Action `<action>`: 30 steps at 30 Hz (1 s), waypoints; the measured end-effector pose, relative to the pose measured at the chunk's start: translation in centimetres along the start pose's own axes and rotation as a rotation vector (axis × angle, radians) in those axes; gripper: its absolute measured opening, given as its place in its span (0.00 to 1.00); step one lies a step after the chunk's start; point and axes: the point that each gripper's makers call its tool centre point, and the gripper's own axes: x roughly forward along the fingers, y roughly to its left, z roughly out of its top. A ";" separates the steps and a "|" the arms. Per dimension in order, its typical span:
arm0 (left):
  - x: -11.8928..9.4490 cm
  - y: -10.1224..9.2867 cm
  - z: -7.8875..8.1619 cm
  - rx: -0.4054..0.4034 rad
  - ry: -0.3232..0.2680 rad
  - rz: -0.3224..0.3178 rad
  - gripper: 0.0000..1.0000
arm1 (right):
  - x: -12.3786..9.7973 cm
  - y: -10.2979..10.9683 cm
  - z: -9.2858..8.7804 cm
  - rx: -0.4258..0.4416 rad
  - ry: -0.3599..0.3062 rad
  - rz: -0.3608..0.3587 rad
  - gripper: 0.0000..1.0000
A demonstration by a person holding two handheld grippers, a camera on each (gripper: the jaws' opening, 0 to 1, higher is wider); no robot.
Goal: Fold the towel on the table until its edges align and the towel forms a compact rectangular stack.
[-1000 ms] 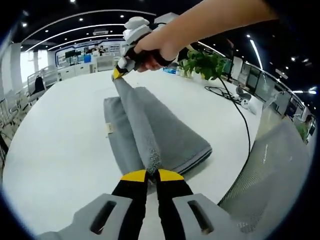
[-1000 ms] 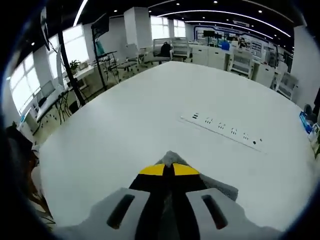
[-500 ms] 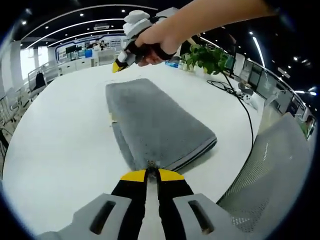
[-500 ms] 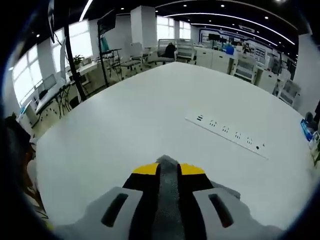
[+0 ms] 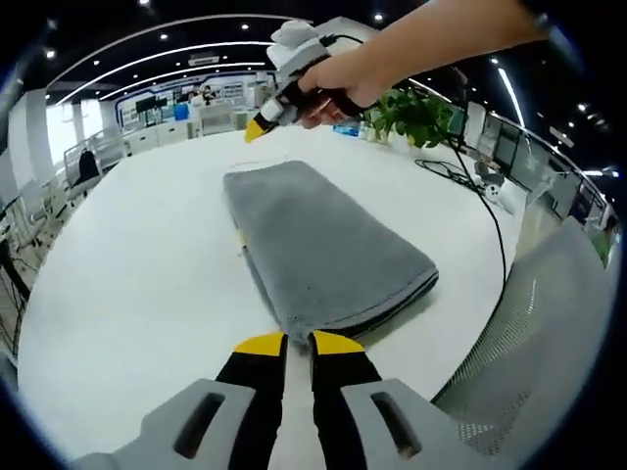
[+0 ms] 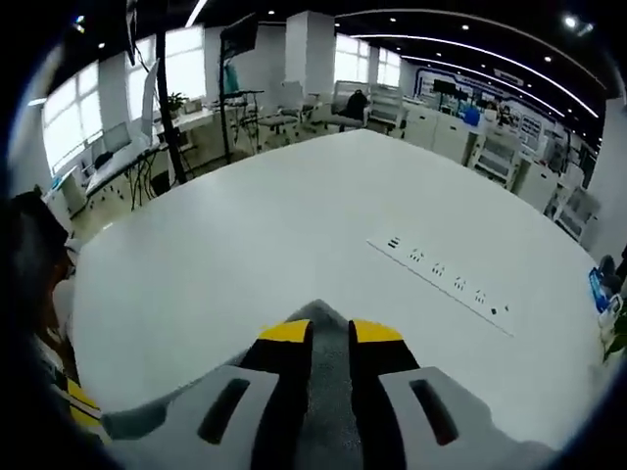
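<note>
Folded grey towel [image 5: 328,250] lies flat on the white worktop [image 5: 127,284], at 12 o'clock from the left gripper [image 5: 289,343], whose jaws stand slightly apart, empty. Right gripper [image 6: 328,331] hovers likewise parted. Risk: a dragging jaw could skew the aligned edges.

Now lying flat as a folded stack on the white table [image 5: 118,284], grey towel [image 5: 323,250] no longer hanging as a lifted ridge. Left gripper [image 5: 289,343] and right gripper [image 5: 257,127] opening, letting go, right one lifting away toward 12 o'clock.
</note>
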 end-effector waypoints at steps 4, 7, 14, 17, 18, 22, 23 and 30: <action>-0.7 0.1 0.9 0.021 -0.031 0.011 0.10 | 0.0 0.2 -0.2 -0.028 -0.007 0.015 0.13; -1.1 0.3 1.5 0.049 -0.056 0.027 0.10 | -0.7 0.5 -0.3 -0.047 -0.031 0.021 0.12; -1.3 1.1 2.0 0.049 -0.072 0.043 0.10 | -1.9 3.1 -1.9 -0.056 -0.021 0.082 0.12; -1.3 1.0 2.0 0.056 -0.070 0.042 0.10 | -1.6 3.9 -2.5 -0.107 -0.011 0.101 0.13; -1.3 1.0 2.0 0.058 -0.070 0.041 0.10 | -1.8 4.2 -2.6 -0.105 -0.012 0.100 0.13; -0.9 0.9 2.4 0.067 -0.071 0.034 0.10 | -1.8 4.6 -3.0 -0.084 -0.016 0.124 0.12; -0.9 0.8 2.5 0.069 -0.073 0.035 0.10 | -1.8 5.4 -3.3 -0.096 -0.005 0.147 0.11; -1.1 0.9 3.1 0.065 -0.087 0.041 0.10 | -1.2 7.5 -5.8 -0.120 0.047 0.208 0.07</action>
